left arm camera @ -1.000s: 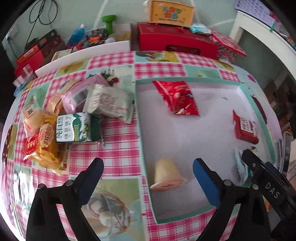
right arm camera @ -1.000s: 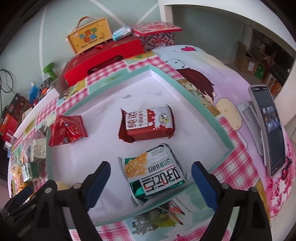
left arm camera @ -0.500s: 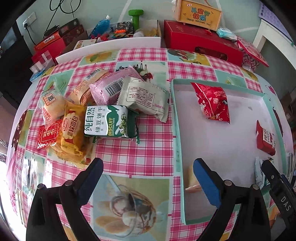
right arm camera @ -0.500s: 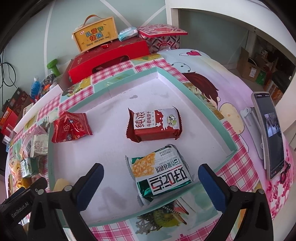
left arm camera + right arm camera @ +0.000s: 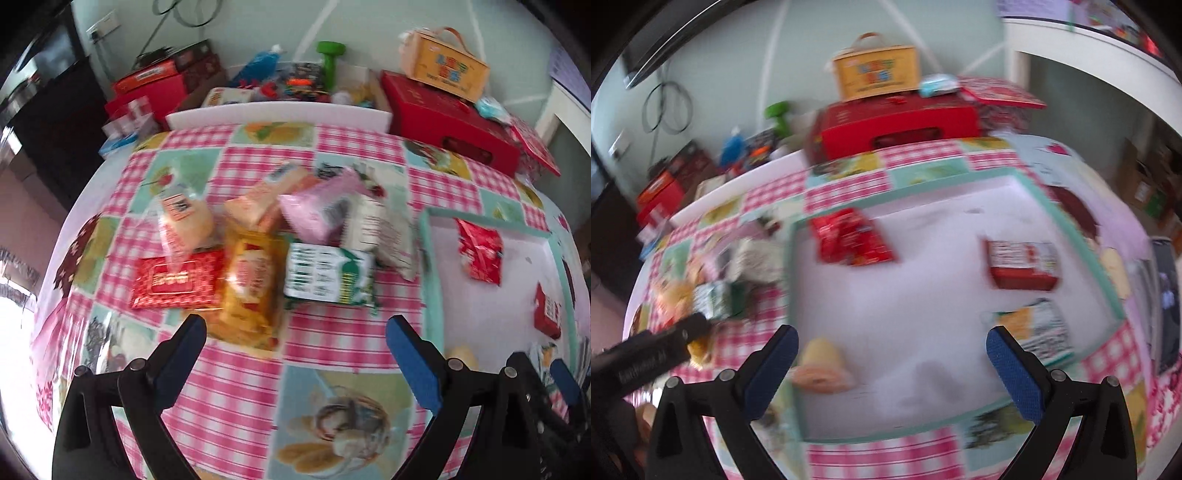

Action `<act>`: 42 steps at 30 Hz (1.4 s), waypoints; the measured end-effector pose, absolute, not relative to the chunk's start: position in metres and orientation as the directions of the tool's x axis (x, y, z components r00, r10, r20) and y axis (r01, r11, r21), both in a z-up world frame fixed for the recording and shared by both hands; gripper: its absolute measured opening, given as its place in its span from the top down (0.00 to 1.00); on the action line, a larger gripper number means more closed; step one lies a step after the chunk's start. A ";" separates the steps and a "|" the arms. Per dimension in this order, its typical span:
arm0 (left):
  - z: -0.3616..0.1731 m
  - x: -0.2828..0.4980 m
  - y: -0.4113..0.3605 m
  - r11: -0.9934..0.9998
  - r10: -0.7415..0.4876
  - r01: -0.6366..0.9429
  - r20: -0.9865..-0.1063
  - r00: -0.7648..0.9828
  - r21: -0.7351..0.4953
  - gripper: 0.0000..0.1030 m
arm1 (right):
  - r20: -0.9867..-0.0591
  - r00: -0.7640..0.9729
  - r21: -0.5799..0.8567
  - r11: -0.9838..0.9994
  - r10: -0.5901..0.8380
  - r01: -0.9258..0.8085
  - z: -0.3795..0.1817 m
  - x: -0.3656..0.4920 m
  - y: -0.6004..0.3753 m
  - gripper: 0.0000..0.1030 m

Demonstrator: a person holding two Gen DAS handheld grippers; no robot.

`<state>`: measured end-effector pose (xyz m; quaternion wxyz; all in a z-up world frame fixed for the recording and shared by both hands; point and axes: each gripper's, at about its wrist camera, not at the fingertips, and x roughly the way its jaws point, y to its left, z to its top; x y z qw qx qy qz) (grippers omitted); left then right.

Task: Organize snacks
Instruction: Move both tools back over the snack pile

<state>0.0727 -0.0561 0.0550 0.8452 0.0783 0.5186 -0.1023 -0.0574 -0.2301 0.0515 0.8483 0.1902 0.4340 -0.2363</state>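
A heap of snack packs lies on the checked tablecloth: a green biscuit pack (image 5: 328, 277), a yellow pack (image 5: 251, 284), a red pack (image 5: 173, 282), a pink pack (image 5: 317, 210) and a white pack (image 5: 384, 232). My left gripper (image 5: 295, 326) hovers open just in front of the heap, nothing between its fingers. The green-rimmed tray (image 5: 792, 277) holds a red pack (image 5: 849, 242), a red-and-white pack (image 5: 1021, 264), a green pack (image 5: 1043, 328) and a cream cake (image 5: 822, 363). My right gripper (image 5: 892, 336) stands wide open above the tray's near half, holding nothing.
Red gift boxes (image 5: 897, 122) and a yellow carry box (image 5: 877, 74) line the table's far edge, with a green dumbbell (image 5: 330, 61) and clutter behind. A phone (image 5: 1165, 295) lies right of the tray. The left gripper's body (image 5: 657, 356) shows at the right view's left edge.
Both grippers have swung left. The left view went from the tray to the snack heap. The right gripper's jaws widened and left the green pack, which now lies to their right.
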 end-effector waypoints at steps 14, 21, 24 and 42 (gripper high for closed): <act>0.045 0.116 0.000 0.994 -0.096 0.084 -0.915 0.393 -0.069 0.05 | -0.801 0.586 0.169 0.894 -0.121 0.415 0.040 0.002 -0.169 0.00; 0.041 0.135 -0.001 0.991 -0.127 0.073 -0.921 0.369 -0.108 0.05 | -0.796 0.596 0.141 0.925 -0.106 0.352 0.033 0.031 -0.142 0.00; 0.040 0.144 0.001 0.993 -0.119 0.062 -0.921 0.372 -0.103 0.05 | -0.803 0.589 0.135 0.932 -0.097 0.337 0.028 0.040 -0.136 0.00; 0.006 0.176 0.040 0.991 -0.100 -0.054 -0.951 0.293 -0.121 0.05 | -0.822 0.567 0.141 0.946 -0.052 0.290 0.004 0.079 -0.118 0.00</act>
